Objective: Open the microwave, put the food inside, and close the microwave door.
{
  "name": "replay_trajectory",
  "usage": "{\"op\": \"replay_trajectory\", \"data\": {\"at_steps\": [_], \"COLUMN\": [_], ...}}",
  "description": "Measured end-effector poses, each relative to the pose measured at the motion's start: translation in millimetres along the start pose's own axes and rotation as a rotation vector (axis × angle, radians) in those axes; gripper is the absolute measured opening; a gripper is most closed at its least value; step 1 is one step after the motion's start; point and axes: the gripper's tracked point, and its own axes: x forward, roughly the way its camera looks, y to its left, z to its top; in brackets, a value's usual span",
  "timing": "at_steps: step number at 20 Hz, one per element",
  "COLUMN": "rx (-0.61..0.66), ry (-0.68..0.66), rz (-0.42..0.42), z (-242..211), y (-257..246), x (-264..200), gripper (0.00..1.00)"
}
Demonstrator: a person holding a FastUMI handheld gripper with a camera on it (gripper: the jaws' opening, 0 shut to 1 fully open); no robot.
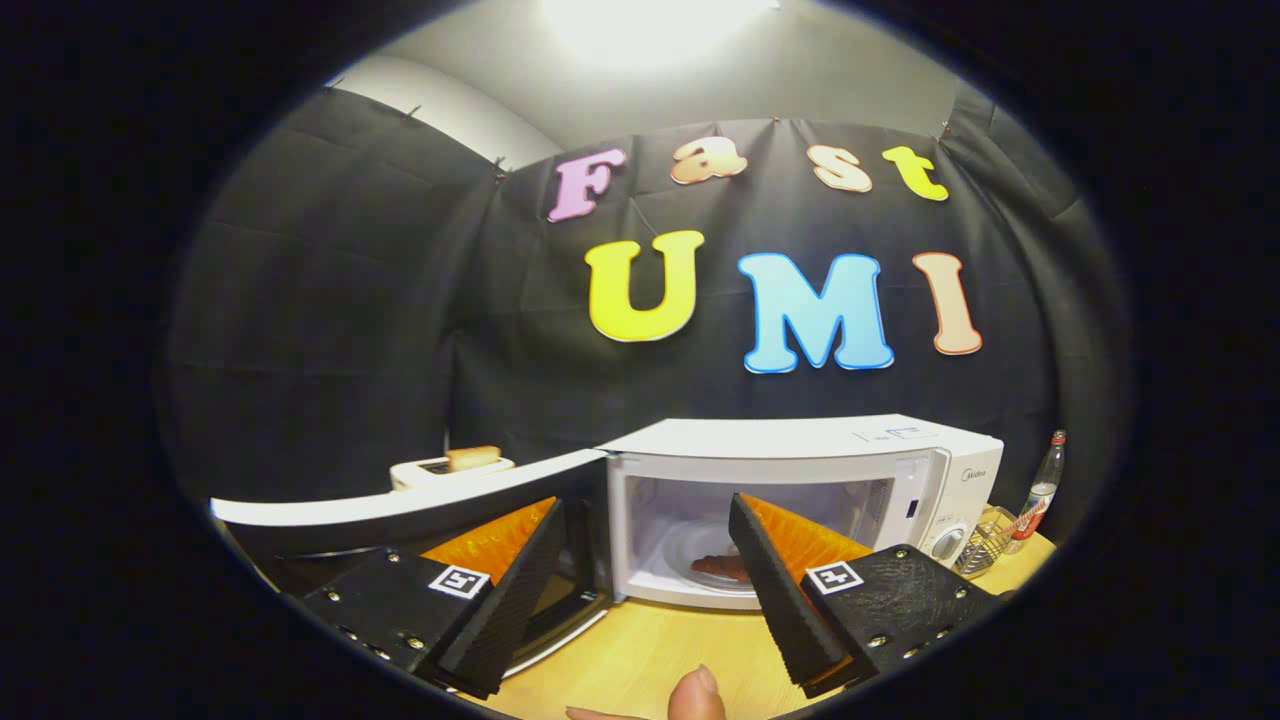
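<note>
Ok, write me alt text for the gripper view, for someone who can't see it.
A white microwave oven sits on a light wooden table with its door swung open and a reddish-brown piece of food on the glass turntable inside. The hand-held gripper is open and holds nothing, just ahead of the opening. A white toaster stands behind the door.

We are in a staged recording booth fitted out as a small kitchen corner rather than a real home: black cloth [330, 330] is pinned up as the wall, with a plain pale wall and a bright ceiling light above it. On a light wooden tabletop [640, 660] we see a white microwave [880, 460] with its door [400, 510] open, a white toaster [450, 468] holding bread, a small wire basket [985, 545] and a glass bottle [1045, 485].
</note>
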Motion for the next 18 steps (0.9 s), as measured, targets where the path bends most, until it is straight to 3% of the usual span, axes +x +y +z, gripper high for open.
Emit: {"op": "replay_trajectory", "data": {"at_steps": [6, 8, 11, 15, 16, 17, 18], "rx": [0.087, 0.058, -0.027, -0.049, -0.058, -0.081, -0.121], "ry": [-0.037, -0.038, -0.032, 0.034, 0.056, 0.068, 0.071], "rz": [0.291, 0.359, 0.419, 0.514, 0.511, 0.511, 0.472], "z": [45.0, 52.7, 42.2, 2.5, -4.8, -12.3, -21.0], "y": [103.0, 133.0, 175.1, 234.9, 241.6, 245.3, 245.2], "x": [-80.2, -100.6, -115.7, -125.0, -121.6, -118.0, -107.6], "gripper": [0.99, 0.99, 0.99, 0.98, 0.97, 0.89, 0.86]}}
